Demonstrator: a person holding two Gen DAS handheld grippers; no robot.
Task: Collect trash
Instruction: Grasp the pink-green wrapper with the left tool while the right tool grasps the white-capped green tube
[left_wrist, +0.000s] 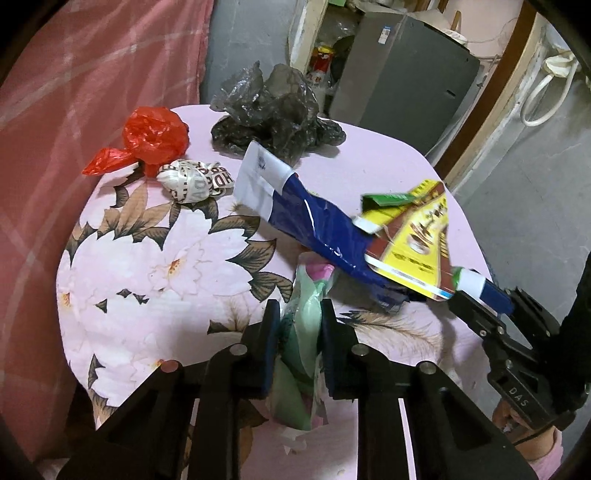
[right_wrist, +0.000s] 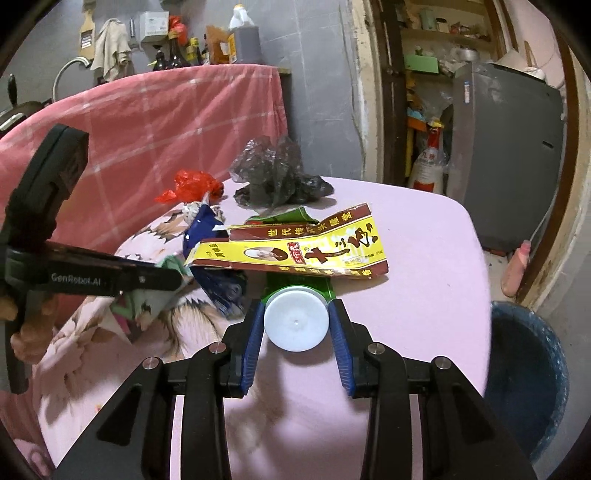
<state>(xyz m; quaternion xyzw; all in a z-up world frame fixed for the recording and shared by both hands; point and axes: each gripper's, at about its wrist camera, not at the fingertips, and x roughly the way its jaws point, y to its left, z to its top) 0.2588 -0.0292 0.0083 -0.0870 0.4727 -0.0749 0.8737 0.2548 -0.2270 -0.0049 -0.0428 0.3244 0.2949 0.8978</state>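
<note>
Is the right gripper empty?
No: the right gripper is clamped on a white cap, with both blue pads against its sides.

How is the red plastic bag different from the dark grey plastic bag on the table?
The red plastic bag is bright and hides what is behind it; the dark grey plastic bag is smoky and a bit see-through. The red one looks smaller, with a tail sticking out; the grey one is a bigger, taller heap. Both are crumpled, lie on the table, and no gripper holds them.
</note>
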